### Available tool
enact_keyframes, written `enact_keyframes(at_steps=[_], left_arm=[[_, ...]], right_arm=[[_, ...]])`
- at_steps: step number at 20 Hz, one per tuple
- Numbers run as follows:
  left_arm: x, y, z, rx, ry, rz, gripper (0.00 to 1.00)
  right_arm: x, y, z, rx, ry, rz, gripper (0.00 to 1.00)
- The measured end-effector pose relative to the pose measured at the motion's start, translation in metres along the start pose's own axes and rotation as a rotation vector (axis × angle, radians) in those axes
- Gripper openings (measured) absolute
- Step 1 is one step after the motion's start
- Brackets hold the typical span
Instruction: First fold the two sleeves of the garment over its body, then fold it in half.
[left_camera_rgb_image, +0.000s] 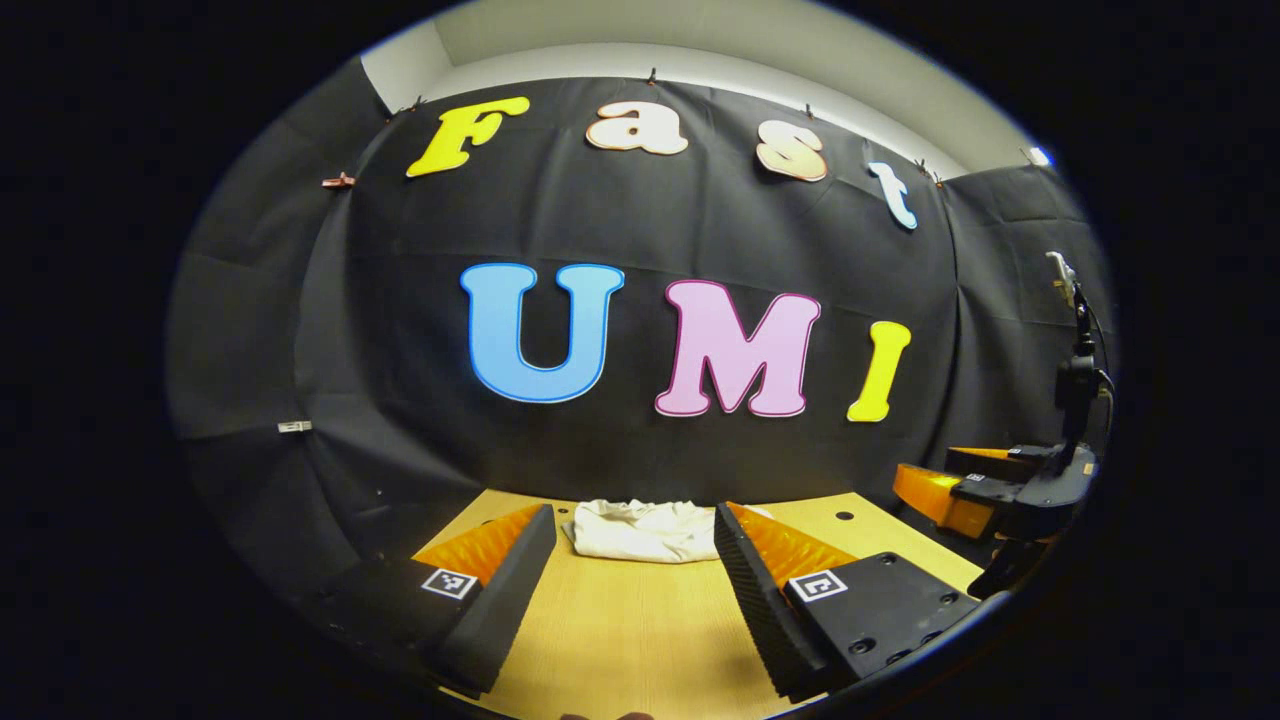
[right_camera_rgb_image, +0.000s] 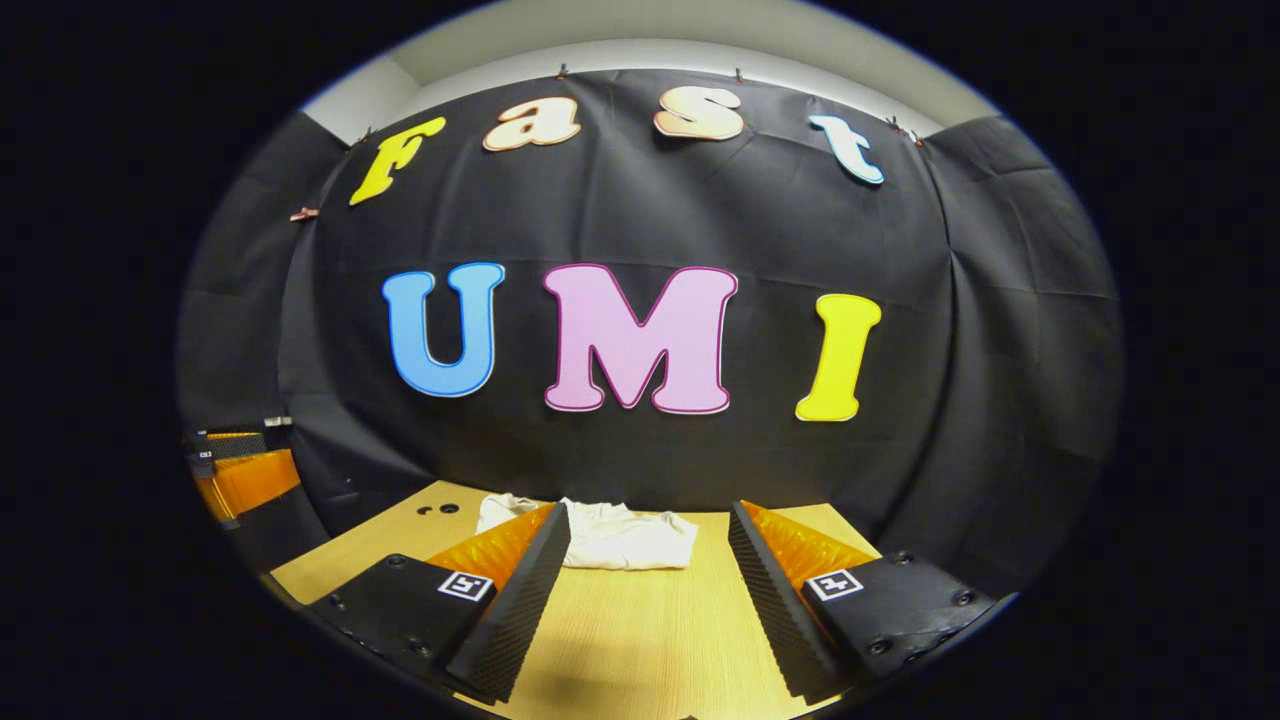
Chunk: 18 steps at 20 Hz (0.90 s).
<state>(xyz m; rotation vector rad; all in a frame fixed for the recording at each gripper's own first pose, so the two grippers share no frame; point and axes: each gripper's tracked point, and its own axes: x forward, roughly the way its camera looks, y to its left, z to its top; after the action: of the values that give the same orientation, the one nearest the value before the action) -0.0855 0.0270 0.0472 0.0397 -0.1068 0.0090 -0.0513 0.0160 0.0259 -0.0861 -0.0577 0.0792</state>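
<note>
A white garment (left_camera_rgb_image: 645, 530) lies as a small folded bundle at the far edge of the wooden table (left_camera_rgb_image: 620, 630), close to the black cloth wall. In the right gripper view the same garment (right_camera_rgb_image: 615, 538) sits at the far middle of the table (right_camera_rgb_image: 640, 630). My left gripper (left_camera_rgb_image: 635, 525) hangs above the table, open, with nothing between its fingers, short of the garment. My right gripper (right_camera_rgb_image: 648, 522) is open too, held back from the garment with a wide gap. The right gripper (left_camera_rgb_image: 975, 490) also appears at the right edge of the left gripper view.
Black cloth walls close the booth behind and on both sides. Small dark holes (right_camera_rgb_image: 440, 509) mark the table's far left corner, and another hole (left_camera_rgb_image: 845, 516) lies right of the garment. The left gripper (right_camera_rgb_image: 240, 475) shows at the left edge of the right gripper view.
</note>
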Motion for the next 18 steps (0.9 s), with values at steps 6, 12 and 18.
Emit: enact_keyframes(at_steps=[6, 12, 18], left_arm=[[-0.034, 0.043, -0.027, -0.023, 0.051, 0.096, 0.97], [-0.045, 0.056, -0.06, -0.013, 0.099, 0.129, 0.98], [-0.038, 0.049, -0.078, 0.015, 0.152, 0.098, 0.98]], right_arm=[[-0.032, 0.0, -0.011, 0.074, 0.039, -0.019, 0.97], [-0.043, -0.008, -0.038, 0.118, 0.11, -0.05, 0.97], [-0.042, -0.009, -0.044, 0.102, 0.126, -0.06, 0.96]])
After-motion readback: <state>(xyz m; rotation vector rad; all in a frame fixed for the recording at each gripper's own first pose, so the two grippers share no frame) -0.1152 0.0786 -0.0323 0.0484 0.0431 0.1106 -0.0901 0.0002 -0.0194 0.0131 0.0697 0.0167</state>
